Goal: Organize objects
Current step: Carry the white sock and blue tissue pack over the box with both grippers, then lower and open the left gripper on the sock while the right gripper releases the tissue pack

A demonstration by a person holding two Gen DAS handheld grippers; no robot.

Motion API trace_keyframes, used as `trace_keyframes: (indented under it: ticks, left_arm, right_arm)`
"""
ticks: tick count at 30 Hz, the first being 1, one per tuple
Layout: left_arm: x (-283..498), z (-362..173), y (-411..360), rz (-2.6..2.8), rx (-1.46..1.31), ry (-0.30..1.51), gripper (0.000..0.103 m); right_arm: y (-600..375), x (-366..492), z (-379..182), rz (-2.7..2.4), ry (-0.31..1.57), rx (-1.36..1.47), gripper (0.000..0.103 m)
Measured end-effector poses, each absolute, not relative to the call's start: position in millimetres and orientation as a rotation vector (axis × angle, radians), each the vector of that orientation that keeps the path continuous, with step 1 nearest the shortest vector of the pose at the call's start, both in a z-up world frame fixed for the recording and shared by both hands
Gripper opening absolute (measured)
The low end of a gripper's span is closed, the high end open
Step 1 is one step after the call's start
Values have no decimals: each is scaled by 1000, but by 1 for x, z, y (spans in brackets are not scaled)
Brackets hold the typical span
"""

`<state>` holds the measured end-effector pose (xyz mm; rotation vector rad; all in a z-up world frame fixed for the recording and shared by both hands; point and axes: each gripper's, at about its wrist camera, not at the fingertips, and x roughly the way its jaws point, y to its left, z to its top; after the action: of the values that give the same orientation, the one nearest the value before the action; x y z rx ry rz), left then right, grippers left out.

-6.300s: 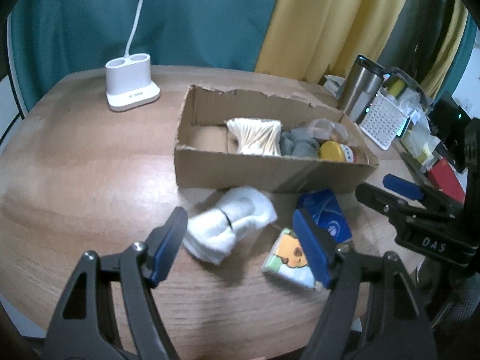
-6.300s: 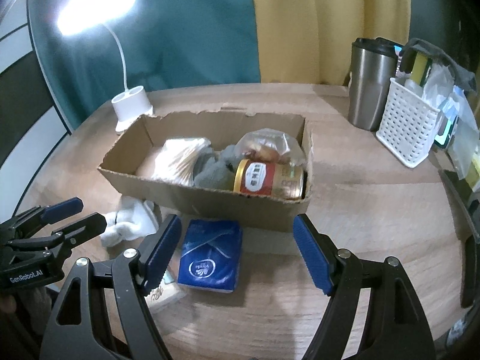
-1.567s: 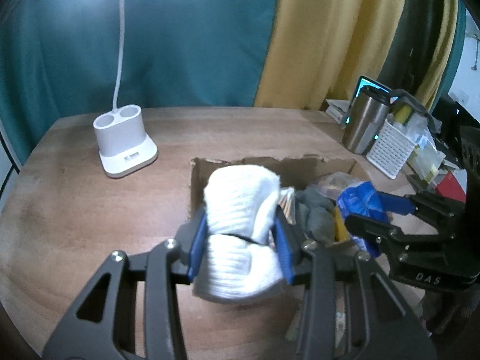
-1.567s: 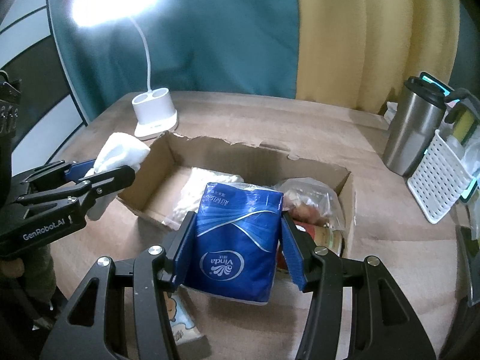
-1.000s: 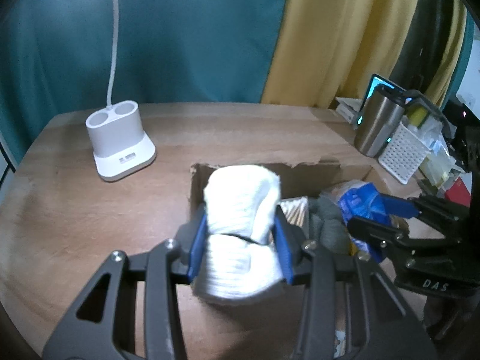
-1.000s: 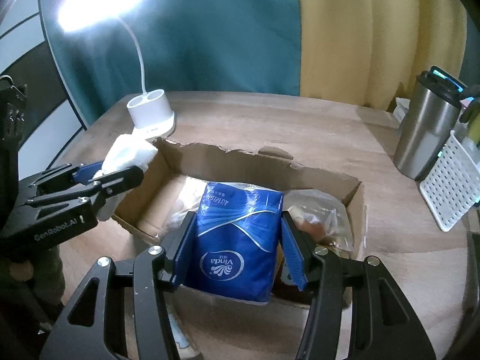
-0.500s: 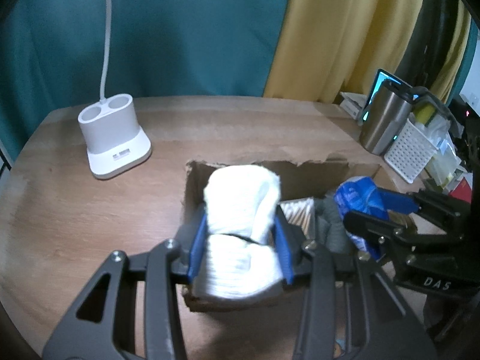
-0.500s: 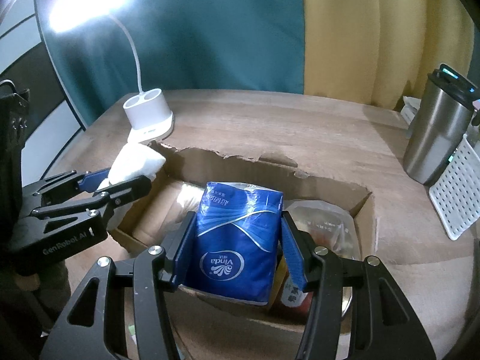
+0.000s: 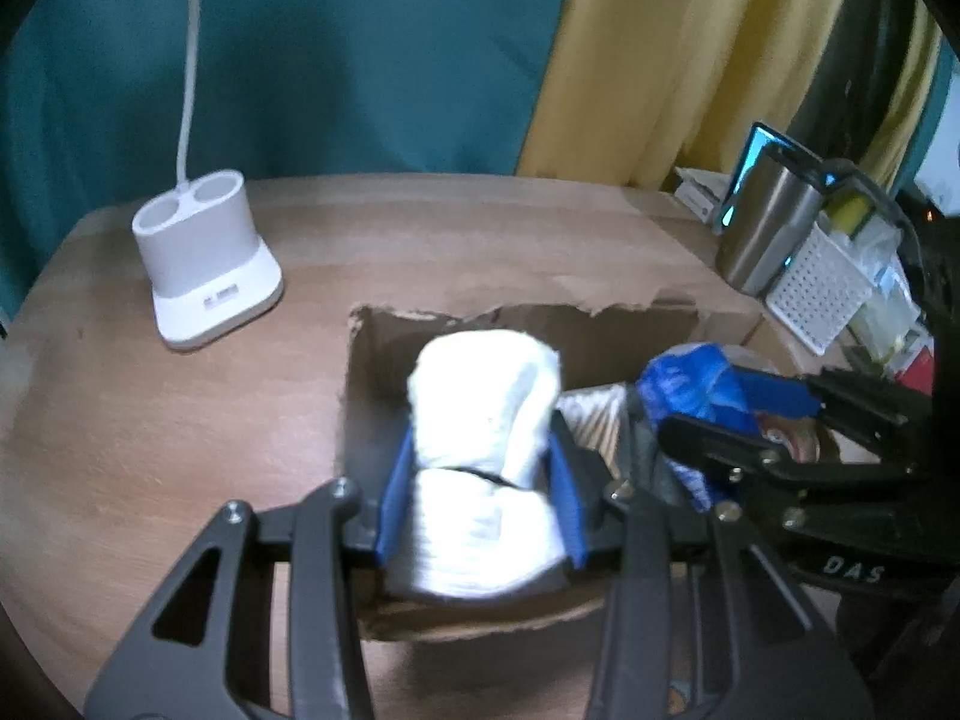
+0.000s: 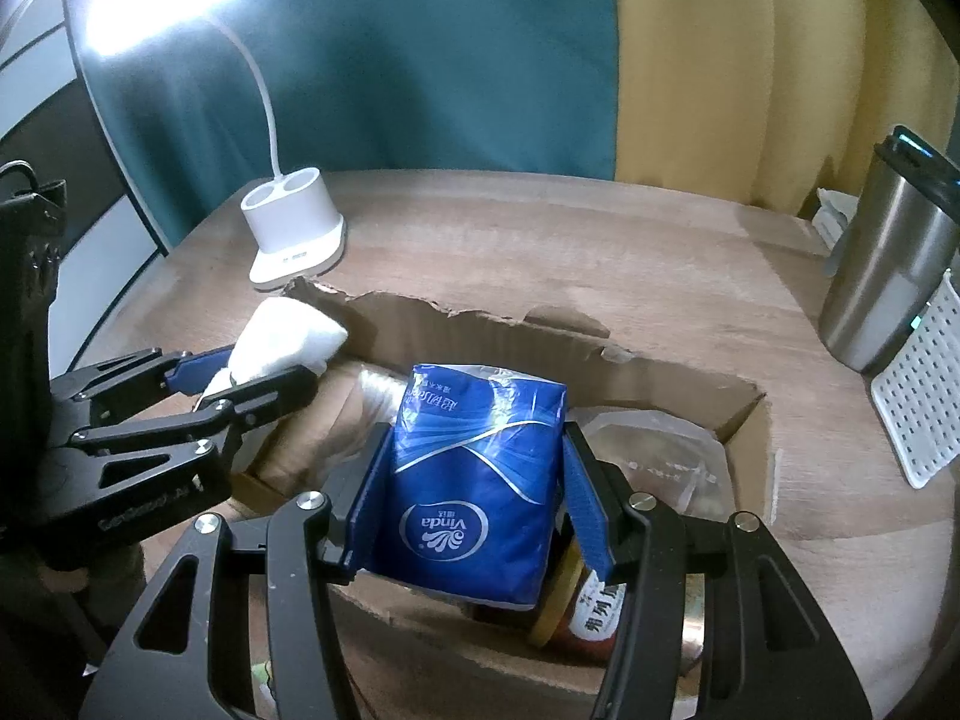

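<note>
My left gripper is shut on a rolled white sock bundle and holds it above the left end of the open cardboard box. My right gripper is shut on a blue tissue pack, held over the middle of the same box. In the right wrist view the left gripper and its sock bundle hang at the box's left end. In the left wrist view the right gripper carries the tissue pack. A jar, a clear bag and cotton swabs lie inside.
A white lamp base stands on the wooden table behind and left of the box. A steel tumbler and a white perforated basket stand at the right. Teal and yellow curtains hang behind.
Both grippers have moved forward and slightly down over the box, each still holding its item. More of the box's inside now lies beneath them.
</note>
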<state>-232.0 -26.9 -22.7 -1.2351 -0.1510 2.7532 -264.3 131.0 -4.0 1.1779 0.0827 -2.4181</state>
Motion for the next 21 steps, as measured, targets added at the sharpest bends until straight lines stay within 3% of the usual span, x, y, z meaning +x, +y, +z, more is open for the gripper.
trace_keyframes:
  ticks: [21]
  left_arm:
    - [-253,-34,-28,2753,-1315,-136,43]
  right_arm:
    - [123,-277,-21,-2399,137,1217,56]
